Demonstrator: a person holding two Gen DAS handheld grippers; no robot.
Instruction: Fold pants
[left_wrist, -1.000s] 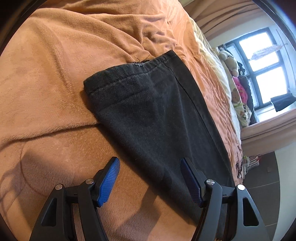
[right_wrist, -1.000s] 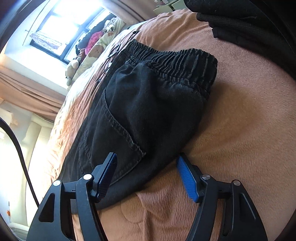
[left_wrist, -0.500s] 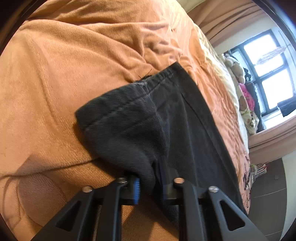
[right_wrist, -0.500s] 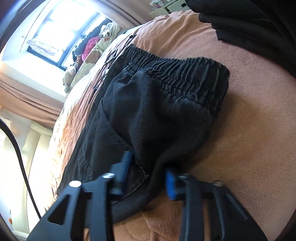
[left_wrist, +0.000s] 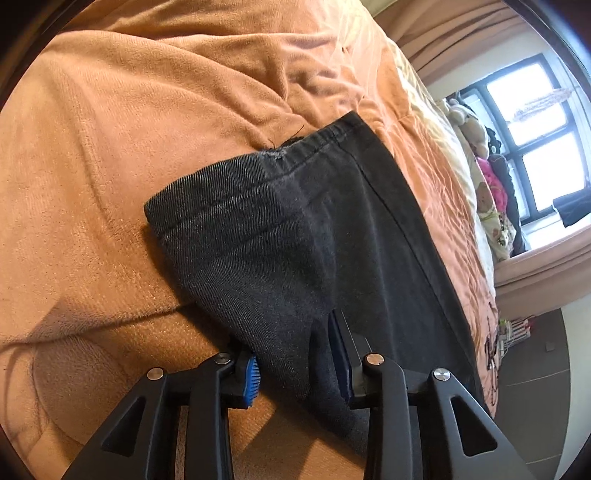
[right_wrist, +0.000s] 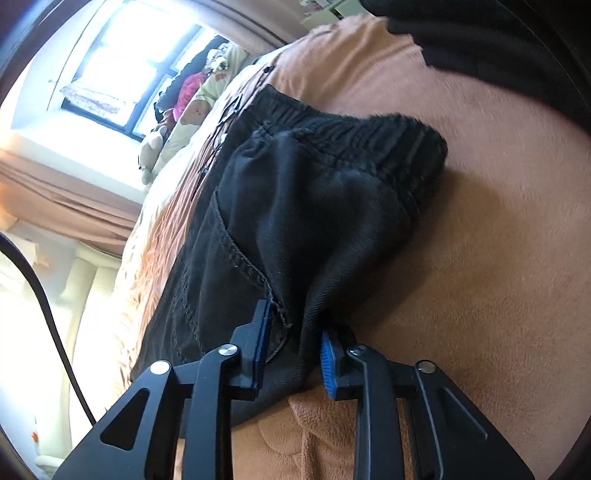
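Left gripper (left_wrist: 295, 354): a second ago its jaws stood wide; now they pinch a raised ridge of the pants (left_wrist: 295, 229) at the hem end, easing open slightly. Right gripper (right_wrist: 291, 345) likewise grips the waistband end. Beyond both, the pants lie on the orange blanket (left_wrist: 110, 129) — ready to lift.

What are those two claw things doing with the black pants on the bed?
A person is folding black pants on an orange blanket. The left gripper has cloth bunched between its blue pads near the leg hem, and the right gripper has cloth near the waistband. Both sets of jaws are opening a little. Nothing is folded over yet.
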